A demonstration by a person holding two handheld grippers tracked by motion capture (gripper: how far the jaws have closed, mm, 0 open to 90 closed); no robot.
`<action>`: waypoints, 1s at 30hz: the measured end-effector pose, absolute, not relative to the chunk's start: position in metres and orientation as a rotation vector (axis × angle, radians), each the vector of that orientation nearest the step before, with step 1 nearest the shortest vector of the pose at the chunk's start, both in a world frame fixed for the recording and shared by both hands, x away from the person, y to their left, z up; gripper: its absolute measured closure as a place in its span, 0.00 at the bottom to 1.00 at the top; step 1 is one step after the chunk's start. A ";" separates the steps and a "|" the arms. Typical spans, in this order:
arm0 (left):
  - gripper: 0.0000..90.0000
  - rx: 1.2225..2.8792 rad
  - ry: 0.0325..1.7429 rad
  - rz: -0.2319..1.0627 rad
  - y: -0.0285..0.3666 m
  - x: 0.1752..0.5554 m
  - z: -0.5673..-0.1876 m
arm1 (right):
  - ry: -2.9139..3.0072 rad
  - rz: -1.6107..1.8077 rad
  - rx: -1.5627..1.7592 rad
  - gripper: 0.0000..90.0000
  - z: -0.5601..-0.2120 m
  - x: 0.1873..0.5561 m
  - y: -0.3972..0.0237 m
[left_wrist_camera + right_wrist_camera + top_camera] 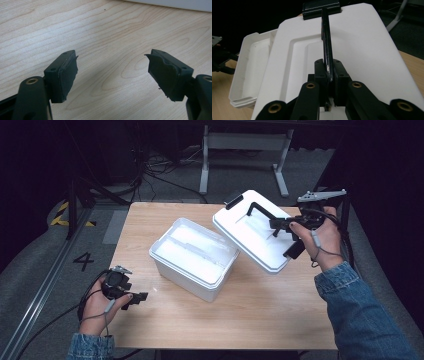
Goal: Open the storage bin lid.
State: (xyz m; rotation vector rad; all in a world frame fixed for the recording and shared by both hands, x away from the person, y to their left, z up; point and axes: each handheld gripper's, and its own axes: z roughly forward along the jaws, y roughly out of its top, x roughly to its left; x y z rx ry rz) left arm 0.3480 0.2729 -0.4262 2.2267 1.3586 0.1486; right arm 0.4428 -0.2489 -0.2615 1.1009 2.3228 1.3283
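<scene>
A white plastic box (192, 257) stands open on the wooden table (270, 310) near its middle, and its inside looks bare. The white lid (252, 232) hangs tilted in the air to the right of the box. My right gripper (276, 226) is shut on the lid's black handle (327, 42), which runs up between the jaws; the lid (362, 50) spreads behind it and the box (249, 70) lies beyond at the left. My left gripper (142, 297) rests open at the table's front left, apart from the box, with its pads (65, 75) wide over bare wood.
The table's right and front edges lie close to both hands. Beyond the far edge are a grey floor, cables (160, 175) and a white metal stand (245, 150). Bare wood (112, 37) stretches ahead of the left gripper.
</scene>
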 end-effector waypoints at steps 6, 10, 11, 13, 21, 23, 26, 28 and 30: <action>0.27 2.225 1.367 0.153 0.274 0.345 -0.426 | 2.286 1.296 1.155 0.94 -0.269 0.446 -0.268; 0.27 2.219 1.375 0.140 0.276 0.343 -0.426 | 2.263 1.280 1.187 0.94 -0.276 0.450 -0.280; 0.27 2.215 1.379 0.147 0.276 0.343 -0.426 | 2.260 1.278 1.193 0.94 -0.277 0.451 -0.282; 0.27 2.218 1.380 0.149 0.277 0.342 -0.427 | 2.261 1.263 1.210 0.94 -0.283 0.453 -0.286; 0.27 2.219 1.380 0.151 0.279 0.343 -0.427 | 2.249 1.220 1.269 0.94 -0.309 0.460 -0.296; 0.27 2.219 1.380 0.151 0.278 0.343 -0.428 | 2.246 1.211 1.279 0.94 -0.316 0.461 -0.299; 0.27 2.221 1.379 0.151 0.278 0.343 -0.428 | 2.239 1.207 1.298 0.94 -0.326 0.462 -0.304; 0.27 2.227 1.377 0.146 0.278 0.343 -0.428 | 2.239 1.209 1.311 0.94 -0.333 0.462 -0.307; 0.27 2.227 1.376 0.144 0.278 0.343 -0.429 | 2.238 1.209 1.319 0.94 -0.339 0.463 -0.309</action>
